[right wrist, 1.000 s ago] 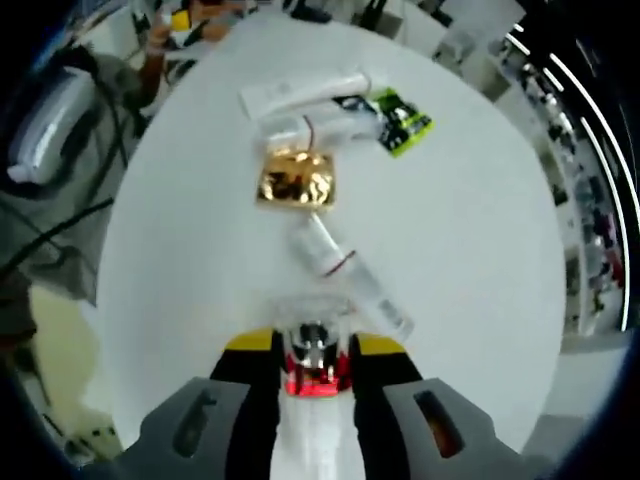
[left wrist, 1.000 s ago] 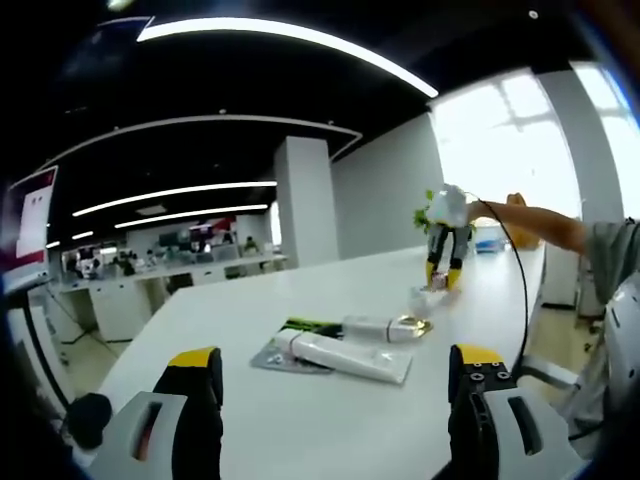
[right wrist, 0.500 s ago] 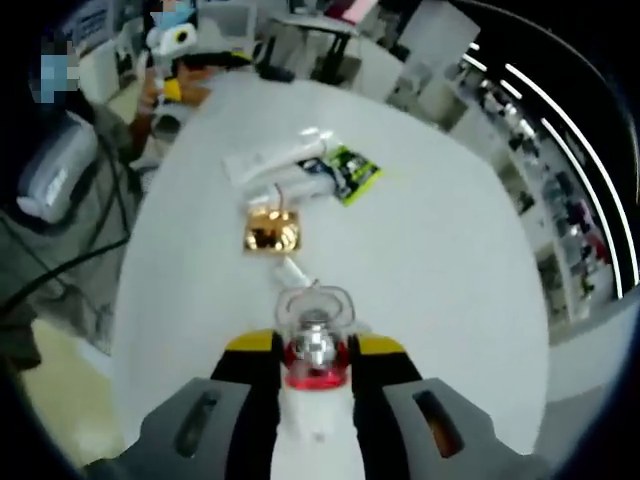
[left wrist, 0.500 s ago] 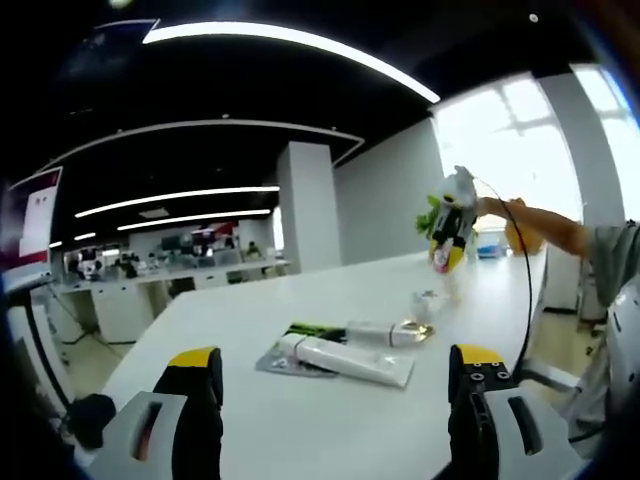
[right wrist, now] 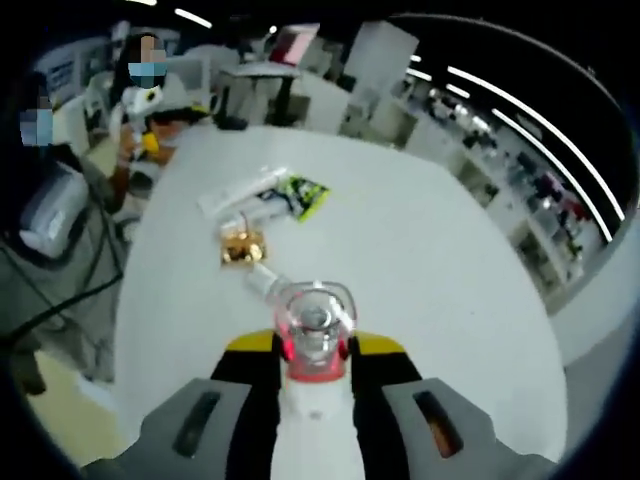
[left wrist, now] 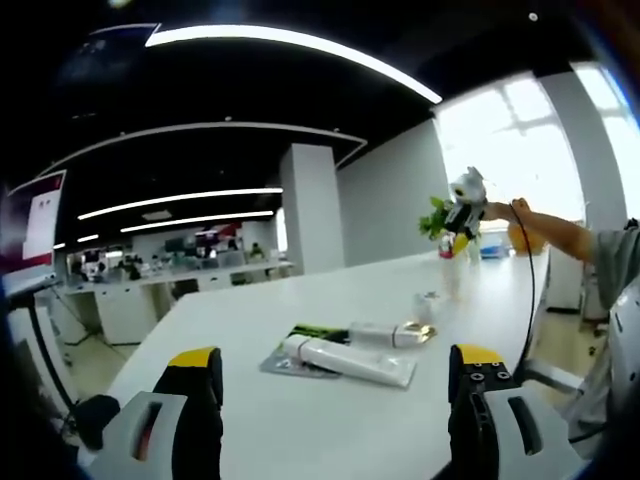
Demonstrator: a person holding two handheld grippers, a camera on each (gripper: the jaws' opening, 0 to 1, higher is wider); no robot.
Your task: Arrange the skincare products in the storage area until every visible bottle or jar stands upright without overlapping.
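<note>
Right gripper (right wrist: 317, 352), seen in the right gripper view: its two yellow-tipped jaws are pinched on a white bottle (right wrist: 315, 400) with a red collar and a clear cap, which points away from the camera, raised above the white table (right wrist: 430, 260). Beyond the cap, on the table, lie one clear bottle (right wrist: 262, 282) on its side, one gold packet (right wrist: 241, 250) just past it, one white tube (right wrist: 236, 193) farther off, and one green-and-black sachet (right wrist: 303, 196) beside the tube. All four lie flat; none stands upright. A person's hand with the other gripper (right wrist: 147, 100) shows at the far left edge of the table.

Left gripper (left wrist: 335, 375), seen in the left gripper view: its two yellow-tipped jaws are spread wide apart with nothing between them, held low over the near part of the table (left wrist: 250, 320). Ahead of it lie one white tube (left wrist: 350, 358) on a silver sachet (left wrist: 272, 360), one green-and-black sachet (left wrist: 315, 328) behind them, and a smaller pale tube ending at the gold packet (left wrist: 412, 328). One small clear item (left wrist: 428, 300) sits farther back; whether it stands or lies cannot be told. At upper right, a person's outstretched arm (left wrist: 550, 228) holds the right gripper (left wrist: 462, 212) high above the table's far end, tilted, with the red-collared bottle (left wrist: 446, 252) at its lower end.
</note>
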